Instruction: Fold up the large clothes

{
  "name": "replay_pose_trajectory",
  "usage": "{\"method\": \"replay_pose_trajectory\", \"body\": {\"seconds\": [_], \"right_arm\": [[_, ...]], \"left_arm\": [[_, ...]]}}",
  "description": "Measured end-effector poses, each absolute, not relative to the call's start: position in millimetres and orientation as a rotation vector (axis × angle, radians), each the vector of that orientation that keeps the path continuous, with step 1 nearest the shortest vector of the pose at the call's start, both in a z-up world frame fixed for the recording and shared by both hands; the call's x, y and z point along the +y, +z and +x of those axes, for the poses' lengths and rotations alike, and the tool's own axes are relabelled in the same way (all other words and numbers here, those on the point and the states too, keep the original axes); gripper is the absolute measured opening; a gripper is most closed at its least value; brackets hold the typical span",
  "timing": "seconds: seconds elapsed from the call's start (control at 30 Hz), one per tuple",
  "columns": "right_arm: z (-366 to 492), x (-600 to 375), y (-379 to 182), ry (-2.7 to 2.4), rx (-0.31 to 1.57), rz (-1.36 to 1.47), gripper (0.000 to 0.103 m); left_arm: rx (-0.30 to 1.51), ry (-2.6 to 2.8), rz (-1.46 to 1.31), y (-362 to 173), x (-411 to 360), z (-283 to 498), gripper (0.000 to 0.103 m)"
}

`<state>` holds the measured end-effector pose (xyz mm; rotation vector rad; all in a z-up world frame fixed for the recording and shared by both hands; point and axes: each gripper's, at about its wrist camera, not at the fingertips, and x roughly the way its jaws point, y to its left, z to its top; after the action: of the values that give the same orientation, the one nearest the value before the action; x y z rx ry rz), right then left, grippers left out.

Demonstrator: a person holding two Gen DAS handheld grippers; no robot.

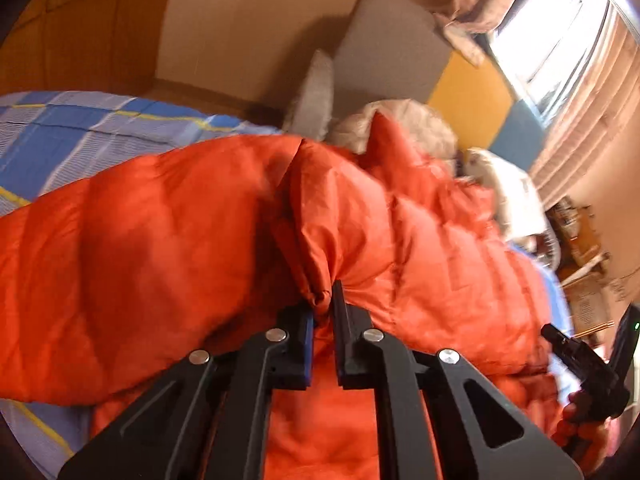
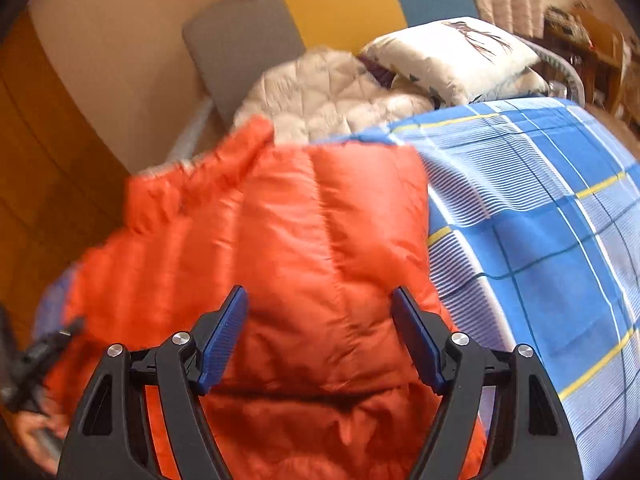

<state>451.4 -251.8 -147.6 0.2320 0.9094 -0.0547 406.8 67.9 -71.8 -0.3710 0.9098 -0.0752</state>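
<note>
A puffy orange down jacket (image 1: pixel 160 220) lies on a bed with a blue checked sheet (image 1: pixel 60 128). My left gripper (image 1: pixel 325 304) is shut on a bunched edge of the jacket, which is pinched between the two pads. In the right wrist view the same jacket (image 2: pixel 288 220) fills the middle. My right gripper (image 2: pixel 320 320) is open just above it, with nothing between its blue pads (image 2: pixel 224 332). The other gripper shows at the right edge of the left wrist view (image 1: pixel 592 364), and at the left edge of the right wrist view (image 2: pixel 40 352).
A beige quilted garment (image 2: pixel 320 92) and a white patterned pillow (image 2: pixel 456 56) lie at the head of the bed. A grey, yellow and blue padded headboard (image 2: pixel 248 40) stands behind. The blue checked sheet (image 2: pixel 540 220) lies right of the jacket. Curtains and a window (image 1: pixel 560 32) are beyond.
</note>
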Motion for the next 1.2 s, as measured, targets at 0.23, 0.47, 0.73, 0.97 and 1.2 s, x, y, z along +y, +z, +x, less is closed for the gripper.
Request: {"method": "replay_pose_trajectory", "body": {"seconds": [0.23,0.47,0.73,0.97,1.2], "right_arm": [[461.2,-234.7,-176.8,-0.132,0.943,0.082,0.074],[436.7,-227.4,-155.7,-0.141,0.91,0.043,0.078],[377.0,-188.8,-143.0,-0.061,0.879,-0.01,0.082],[341.6,-169.1,-148.3,-0.022,0.885,-0.029,0.082],[326.1,-167.3,-154.3,-0.025,0.882,-0.023,0.083]], "left_arm": [[0.947,-0.027,-0.275,-93.9,60.1,408.2,0.014],[0.876,0.013,-0.263,-68.2,67.3,369.2,0.06],[0.831,0.065,-0.339,-56.4,109.9,303.8,0.066],[0.804,0.152,-0.477,-62.2,182.3,248.7,0.07],[0.773,0.317,-0.701,-83.5,274.7,199.6,0.07]]}}
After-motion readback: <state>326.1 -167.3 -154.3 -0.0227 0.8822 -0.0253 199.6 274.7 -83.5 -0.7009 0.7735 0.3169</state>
